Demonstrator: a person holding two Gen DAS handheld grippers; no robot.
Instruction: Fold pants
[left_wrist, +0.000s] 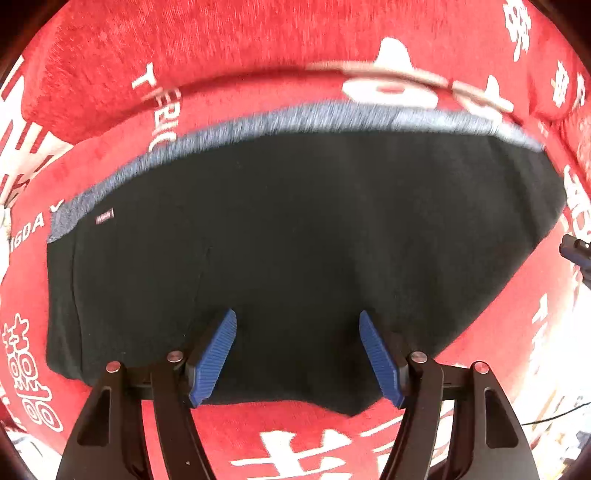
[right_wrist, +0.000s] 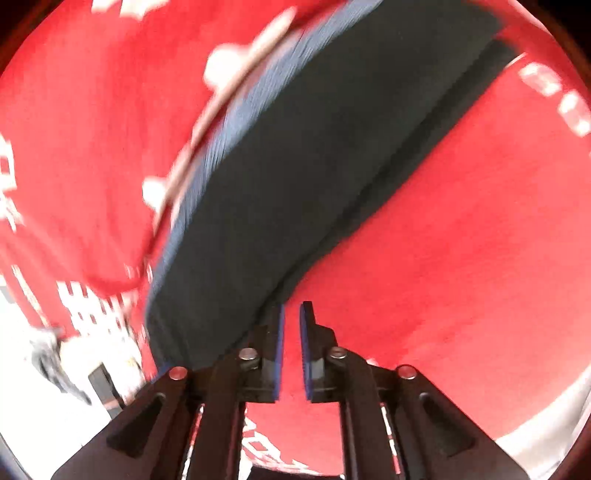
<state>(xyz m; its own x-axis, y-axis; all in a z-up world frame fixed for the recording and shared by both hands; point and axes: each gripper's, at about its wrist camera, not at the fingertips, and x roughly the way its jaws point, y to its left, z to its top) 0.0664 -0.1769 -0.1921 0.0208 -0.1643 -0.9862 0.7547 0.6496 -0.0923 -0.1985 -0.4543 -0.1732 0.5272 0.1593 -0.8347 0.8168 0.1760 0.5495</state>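
While jaws gape, left hand-held gripper (left_wrist: 297, 319) over pants (left_wrist: 295, 221)

The left black gripper with blue ribbed pads (left_wrist: 297, 321) points straight down, jaws spread wide, while the right one (right_wrist: 291, 314) tilts downward, nearly closed on nothing.

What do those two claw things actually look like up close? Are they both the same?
They look alike. The left gripper and right gripper each have two black linkage arms with cut-out slots and round silver pivot pins. The jaws are faced with flat blue pads, ribbed with fine ridges. No cables, markings or sleeves show on either.
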